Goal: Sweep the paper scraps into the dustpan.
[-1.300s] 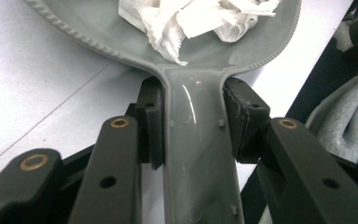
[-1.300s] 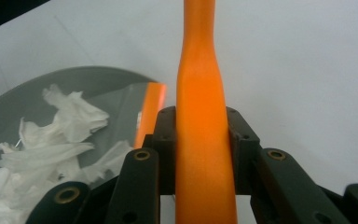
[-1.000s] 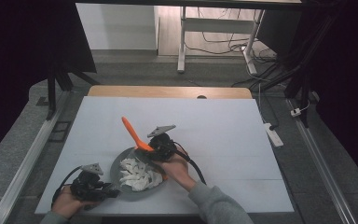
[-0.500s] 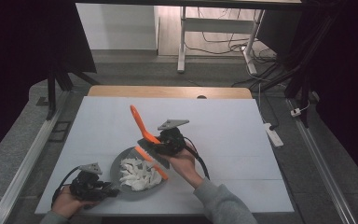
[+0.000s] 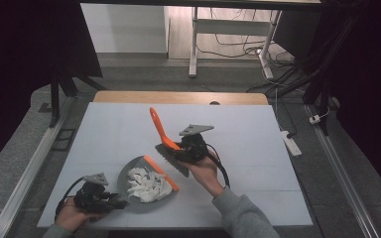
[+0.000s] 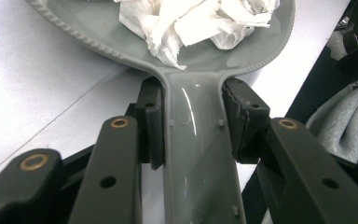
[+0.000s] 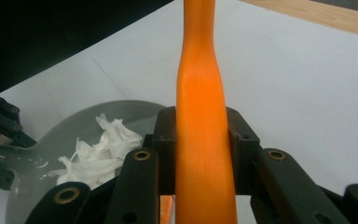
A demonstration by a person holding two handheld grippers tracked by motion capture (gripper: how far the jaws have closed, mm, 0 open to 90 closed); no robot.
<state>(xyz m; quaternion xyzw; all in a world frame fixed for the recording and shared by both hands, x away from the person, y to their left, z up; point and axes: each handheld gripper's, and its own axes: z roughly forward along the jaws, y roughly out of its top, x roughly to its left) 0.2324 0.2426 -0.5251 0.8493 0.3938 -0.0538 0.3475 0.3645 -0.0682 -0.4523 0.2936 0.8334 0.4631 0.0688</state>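
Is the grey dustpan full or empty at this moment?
Holding a load: crumpled white paper lies piled in the dustpan, also seen in the left gripper view.

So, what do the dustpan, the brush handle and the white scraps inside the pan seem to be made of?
The dustpan looks like grey moulded plastic with a glossy finish: light glints along its handle, and its rim is ribbed. The brush handle seems to be orange plastic, smooth and satin, with a faint seam. The white scraps look like crumpled tissue paper, matte, with soft torn folds.
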